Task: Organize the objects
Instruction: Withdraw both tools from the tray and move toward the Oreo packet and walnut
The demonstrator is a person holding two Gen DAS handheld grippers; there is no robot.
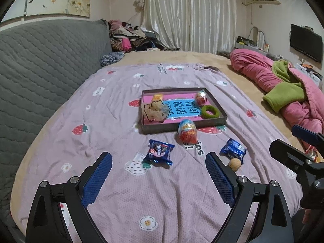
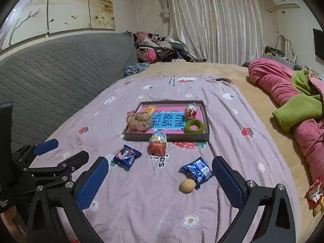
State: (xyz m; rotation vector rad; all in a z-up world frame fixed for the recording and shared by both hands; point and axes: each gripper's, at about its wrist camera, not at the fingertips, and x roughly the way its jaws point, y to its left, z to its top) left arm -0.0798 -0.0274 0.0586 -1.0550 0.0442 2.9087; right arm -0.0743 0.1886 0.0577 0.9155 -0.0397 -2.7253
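A shallow brown tray with a pink and blue card lies on the purple bedspread. In it are a plush cookie toy, a green ring, a small red egg and an orange sweet. Before the tray stands a large chocolate egg. Two blue snack packets and a small round nut lie nearer. My left gripper and right gripper hover open, holding nothing.
A grey quilted headboard runs along the left. Pink and green bedding is heaped on the right side of the bed. A red wrapper lies at the right edge. Clothes are piled at the far end by white curtains.
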